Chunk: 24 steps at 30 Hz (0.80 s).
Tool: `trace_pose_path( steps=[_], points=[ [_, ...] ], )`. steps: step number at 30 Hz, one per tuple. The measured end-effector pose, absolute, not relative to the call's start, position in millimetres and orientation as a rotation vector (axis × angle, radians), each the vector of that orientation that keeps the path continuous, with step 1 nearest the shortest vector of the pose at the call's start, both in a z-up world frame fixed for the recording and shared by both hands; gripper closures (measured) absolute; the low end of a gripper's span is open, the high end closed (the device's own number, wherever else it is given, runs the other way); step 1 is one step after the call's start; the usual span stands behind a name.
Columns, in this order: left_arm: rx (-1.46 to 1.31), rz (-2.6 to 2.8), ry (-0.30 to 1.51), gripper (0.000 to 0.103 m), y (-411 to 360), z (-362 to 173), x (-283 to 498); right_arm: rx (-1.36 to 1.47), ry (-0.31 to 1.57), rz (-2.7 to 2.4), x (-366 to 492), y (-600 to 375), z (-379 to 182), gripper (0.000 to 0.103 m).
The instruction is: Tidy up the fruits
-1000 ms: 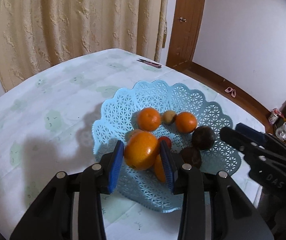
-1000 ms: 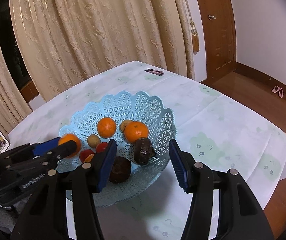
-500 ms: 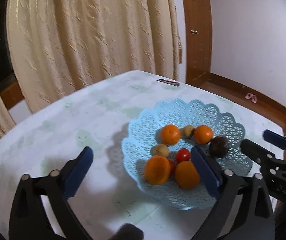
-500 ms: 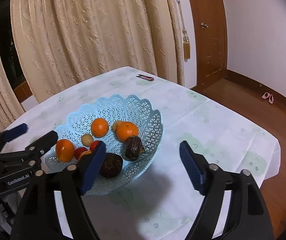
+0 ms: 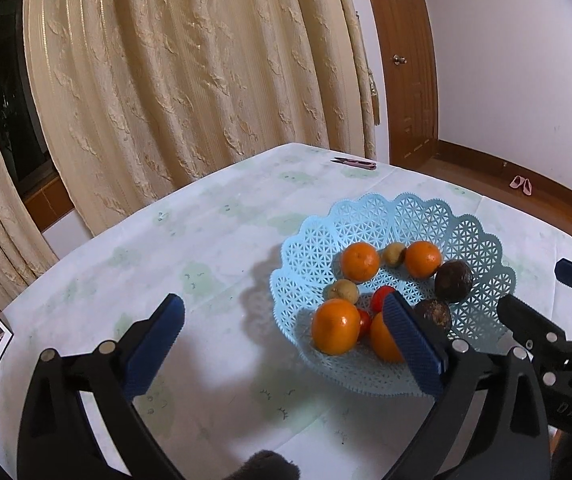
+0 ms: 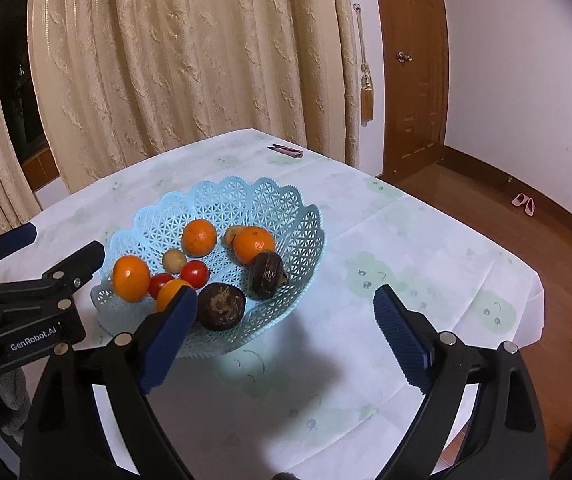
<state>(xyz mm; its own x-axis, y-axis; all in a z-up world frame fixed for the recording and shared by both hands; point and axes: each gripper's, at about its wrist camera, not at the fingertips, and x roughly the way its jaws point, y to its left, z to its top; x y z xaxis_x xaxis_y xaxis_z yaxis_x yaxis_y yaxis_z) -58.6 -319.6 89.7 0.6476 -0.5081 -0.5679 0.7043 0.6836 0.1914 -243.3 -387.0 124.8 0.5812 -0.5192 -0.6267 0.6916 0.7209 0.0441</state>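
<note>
Broadly, the worktop (image 6: 426,264) fills both views, covered by a pale cloth with faint green prints, and cream curtains (image 6: 189,60) hang behind it beside a brown door (image 6: 414,64). Near the worktop's middle sits the light-blue lattice basket (image 6: 286,216), and all the fruit lies inside it.

Next in size come the two tongs, both held short of the basket. The left tongs (image 5: 286,340) stand wide with nothing between the blue pads (image 5: 153,344); their right pad overlaps the basket's near edge in the left wrist view. The right tongs (image 6: 286,332) have just been opening and are now wide too — empty, with bare cloth between the pads.

Of the fruit, four oranges (image 6: 199,237) are spread over the basket: two toward the back, two at the front edge on the left tongs' side. Two dark brown fruits (image 6: 221,306) lie on the right tongs' side, one touching a back orange. Two small tan fruits (image 6: 173,261) and two red tomatoes (image 6: 194,273) sit among the oranges.

At the worktop's far edge lies a small pink clipper (image 6: 286,151) — well apart from the basket.
</note>
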Motion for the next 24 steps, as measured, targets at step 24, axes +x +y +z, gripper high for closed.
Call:
trace_pose_path(
  steps=[24],
  points=[
    [0.467, -0.747, 0.502, 0.005, -322, 88, -75, 0.340, 0.628, -0.722, -256, -385, 117, 0.011]
  ],
)
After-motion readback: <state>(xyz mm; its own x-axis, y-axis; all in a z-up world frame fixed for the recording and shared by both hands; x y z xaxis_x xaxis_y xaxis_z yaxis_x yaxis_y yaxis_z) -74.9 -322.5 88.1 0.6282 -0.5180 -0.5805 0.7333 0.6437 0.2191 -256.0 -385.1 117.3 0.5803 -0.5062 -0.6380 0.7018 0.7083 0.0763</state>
